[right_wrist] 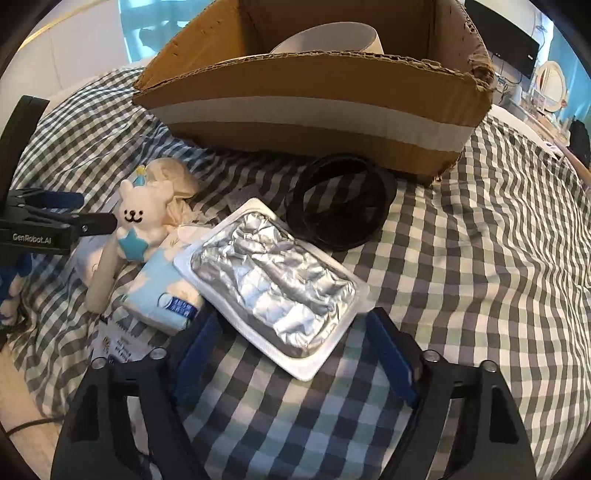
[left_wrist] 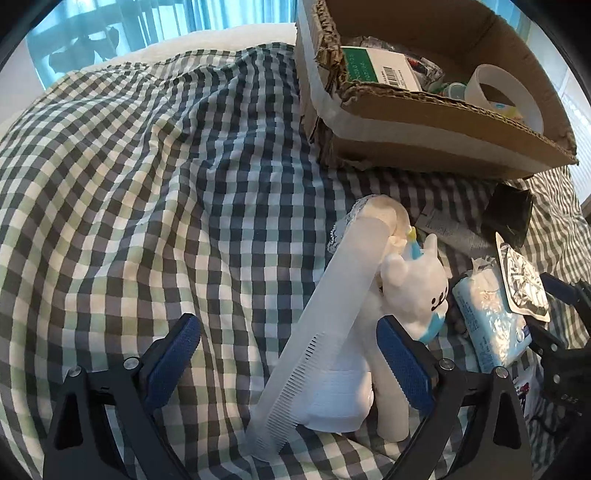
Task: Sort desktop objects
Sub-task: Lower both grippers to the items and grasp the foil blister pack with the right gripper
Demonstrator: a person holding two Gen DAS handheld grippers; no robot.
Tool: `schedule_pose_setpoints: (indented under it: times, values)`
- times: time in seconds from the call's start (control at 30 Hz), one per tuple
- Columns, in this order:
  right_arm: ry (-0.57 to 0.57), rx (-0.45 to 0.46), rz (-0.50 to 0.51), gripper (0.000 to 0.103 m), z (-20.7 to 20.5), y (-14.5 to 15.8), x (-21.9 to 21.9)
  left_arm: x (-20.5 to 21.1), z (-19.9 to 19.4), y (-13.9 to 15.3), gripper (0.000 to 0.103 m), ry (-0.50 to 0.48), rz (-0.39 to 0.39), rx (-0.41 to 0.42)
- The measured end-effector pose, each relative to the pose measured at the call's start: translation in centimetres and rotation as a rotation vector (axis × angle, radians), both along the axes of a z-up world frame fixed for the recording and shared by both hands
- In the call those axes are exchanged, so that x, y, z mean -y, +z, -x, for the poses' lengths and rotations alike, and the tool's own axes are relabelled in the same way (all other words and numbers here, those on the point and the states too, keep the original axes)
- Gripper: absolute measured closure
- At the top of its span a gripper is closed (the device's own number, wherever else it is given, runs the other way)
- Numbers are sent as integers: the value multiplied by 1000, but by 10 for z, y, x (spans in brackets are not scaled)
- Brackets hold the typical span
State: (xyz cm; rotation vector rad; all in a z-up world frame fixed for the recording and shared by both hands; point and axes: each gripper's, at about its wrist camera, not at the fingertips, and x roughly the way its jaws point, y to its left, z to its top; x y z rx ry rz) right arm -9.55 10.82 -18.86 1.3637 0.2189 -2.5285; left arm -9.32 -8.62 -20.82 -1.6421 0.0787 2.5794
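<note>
While left gripper [left_wrist: 288, 354] jaws gape around comb [left_wrist: 325, 317] | right gripper [right_wrist: 295, 354] jaws gape, foil pack [right_wrist: 273, 284] just ahead

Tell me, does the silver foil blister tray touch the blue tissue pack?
Touching: the right wrist view shows the silver foil blister tray overlapping the blue tissue pack.

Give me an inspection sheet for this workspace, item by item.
Surface: rumpled checked cloth.
Job's things: white comb, plush bear, tissue pack, foil tray, black ring; cardboard box behind, partly filled.
Clutter: printed paper under the tissue pack.
Grippers: left hand-held gripper open around the comb; right hand-held gripper open at the foil tray.
Cables: one dark cable, lower left.
Surroundings: blue curtain, dark screen.
</note>
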Motion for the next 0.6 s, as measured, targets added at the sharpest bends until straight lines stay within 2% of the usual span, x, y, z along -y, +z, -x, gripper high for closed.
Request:
schedule_pose_setpoints:
  times: [0.07,0.1,0.2,0.27,0.3,0.4,0.43,0.47,0.53,0.6]
  values:
    - [9,-10,-15,25,3,-3,5,-1,3,-5,5,4,2,13]
    - [15,-19,-23,26,4,-4,7,-2,4,-7,9,3,1,18]
    - [35,-46,-35,38,9,-5,15,-5,5,-12,22,-16,-24,30]
    - [27,-51,-28,58,15,-6,19,-7,6,-13,37,-36,-56,38]
    - [25,-49,-19,60,17,-7,18,-9,5,-13,42,-48,-72,41]
    - [18,-50,20,78,20,-4,14,-14,3,-11,71,-80,-90,38]
    - [18,-50,35,90,19,-3,12,-17,2,-10,75,-96,-92,35]
    - [11,-55,39,97,19,-2,11,-20,1,-10,77,-107,-84,31]
    - [6,-56,58,101,19,-1,7,-24,-2,-9,81,-120,-66,18]
    - [6,-58,77,101,19,0,5,-25,-3,-6,91,-128,-79,12]
